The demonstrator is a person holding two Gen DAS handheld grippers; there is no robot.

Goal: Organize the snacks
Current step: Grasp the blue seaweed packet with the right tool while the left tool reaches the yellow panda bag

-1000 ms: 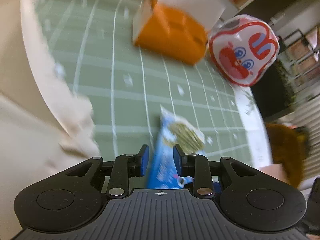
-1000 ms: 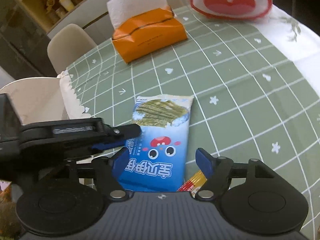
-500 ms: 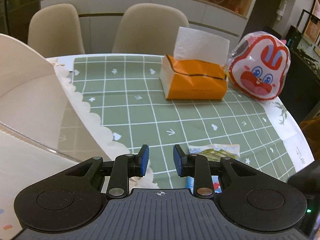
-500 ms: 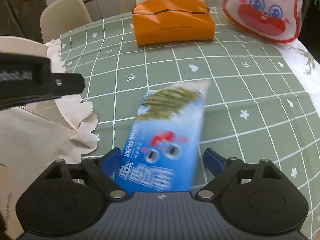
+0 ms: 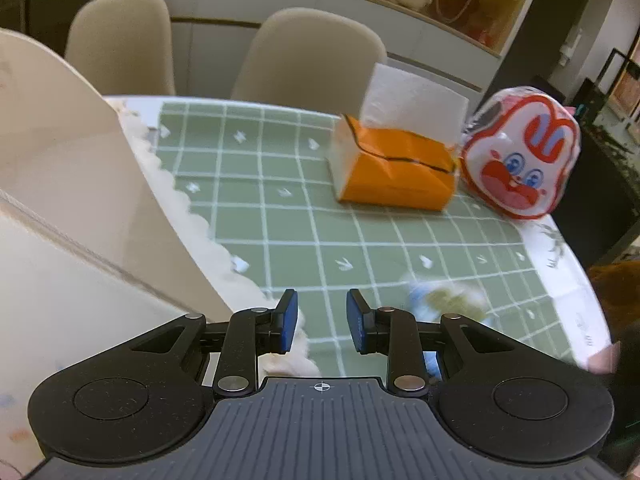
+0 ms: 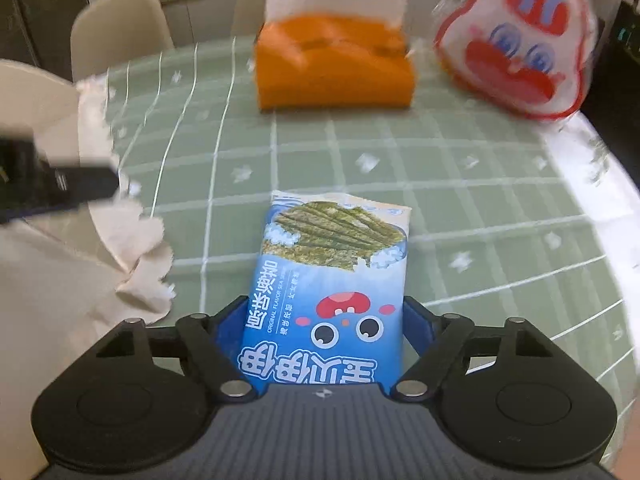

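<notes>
Seaweed snack packet (image 6: pixel 332 292) between right tool (image 6: pixel 324 320) fingers

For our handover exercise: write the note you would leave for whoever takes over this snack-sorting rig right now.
Right tongs: shut on the blue seaweed snack pack, gripped by its sides, over the green checked tablecloth.
Left tongs: open, holding nothing, near the white container on the left.
Orange tissue box and rabbit-face bag sit at the far side of the table.
Done: pack grasped.
Left: place the pack, probably in the container; its inside is not visible.
</notes>
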